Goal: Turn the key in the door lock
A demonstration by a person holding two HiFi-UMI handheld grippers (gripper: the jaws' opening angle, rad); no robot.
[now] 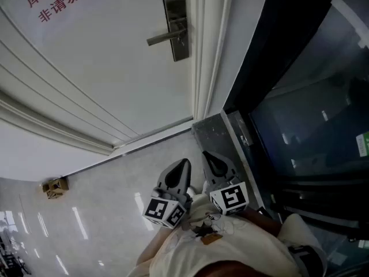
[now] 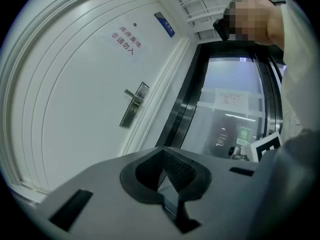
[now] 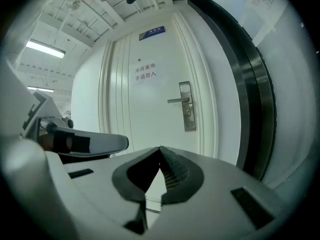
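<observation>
Lock (image 3: 187, 113): set well ahead of fingers (image 3: 175, 174). Key unseen; judged small, stiff, best taken by bow. Left gripper (image 2: 163, 149), right gripper (image 3: 160, 148): closed, empty.

Two claws (image 1: 182, 165) (image 1: 210, 157), one door (image 1: 104, 68), one box (image 1: 55, 186)?

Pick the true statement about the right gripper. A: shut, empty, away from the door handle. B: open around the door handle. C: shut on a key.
A: its own view shows the right gripper with jaws together and nothing between them, and the door handle far ahead.
</observation>
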